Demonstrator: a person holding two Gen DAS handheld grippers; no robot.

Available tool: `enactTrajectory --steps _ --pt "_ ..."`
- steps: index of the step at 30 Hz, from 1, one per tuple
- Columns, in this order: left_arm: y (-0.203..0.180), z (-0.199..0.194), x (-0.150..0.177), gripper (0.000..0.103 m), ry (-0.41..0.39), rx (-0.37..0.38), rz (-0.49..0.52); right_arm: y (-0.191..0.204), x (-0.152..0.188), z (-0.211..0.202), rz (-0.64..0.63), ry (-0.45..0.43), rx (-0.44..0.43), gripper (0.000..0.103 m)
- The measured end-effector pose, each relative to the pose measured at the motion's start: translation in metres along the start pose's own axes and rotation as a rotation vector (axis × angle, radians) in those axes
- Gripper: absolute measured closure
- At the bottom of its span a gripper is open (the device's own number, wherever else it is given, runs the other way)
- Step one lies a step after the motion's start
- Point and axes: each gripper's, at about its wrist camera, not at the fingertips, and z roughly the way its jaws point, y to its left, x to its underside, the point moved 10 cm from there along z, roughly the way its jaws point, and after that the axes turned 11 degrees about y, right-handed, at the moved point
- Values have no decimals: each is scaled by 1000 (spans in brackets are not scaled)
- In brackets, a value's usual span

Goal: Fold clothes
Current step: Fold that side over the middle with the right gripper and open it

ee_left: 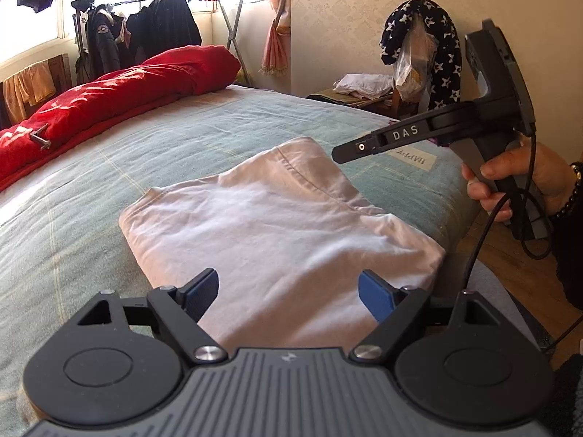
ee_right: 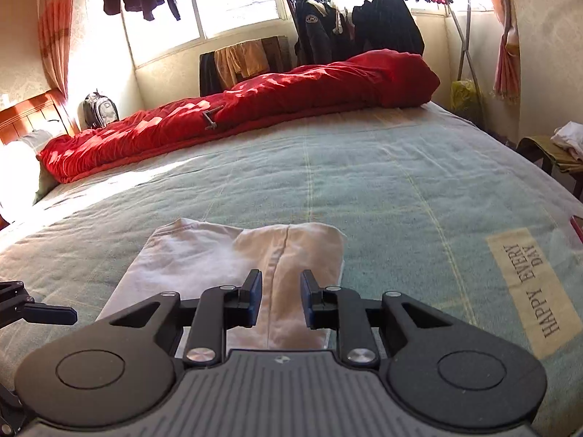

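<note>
Since the pale garment already lies as a compact folded stack on the green bedspread, in the middle of the left wrist view and the lower middle of the right wrist view, this piece looks folded or nearly so; whether another fold is meant cannot be told. No other loose clothes show on the bed itself, only a red quilt along the upper part of the frame, while a white heap sits on a stool at upper right, possibly still to be done. The left gripper hovers over the near edge of the stack with its jaws wide apart, gripping nothing. The right gripper has its jaws slightly apart above the stack's seam, pads not pressing on cloth, so it too holds nothing.
</note>
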Motion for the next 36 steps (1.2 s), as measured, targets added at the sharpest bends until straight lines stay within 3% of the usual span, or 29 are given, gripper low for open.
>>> enactTrajectory --steps 4,7,10,19,21,25,31,36 --pt "4 24 -1 19 30 17 -22 4 -17 30 -43 19 8 74" --pt "10 36 6 19 50 45 -55 -15 -16 62 -30 75 67 74" --pt "16 44 12 17 58 66 -81 -37 -8 82 34 118 85 51" --pt "48 34 -11 16 -22 89 -225 -33 9 39 214 27 -78 49" --pt "56 49 -14 16 2 68 -236 -23 14 34 193 30 -98 48" --pt "65 68 -16 16 29 96 -275 -10 17 23 136 21 -120 46" --pt "86 58 -61 16 -25 126 -251 14 26 4 49 -3 -230 37" --pt "103 102 -85 16 25 112 -237 37 46 22 36 63 -289 36"
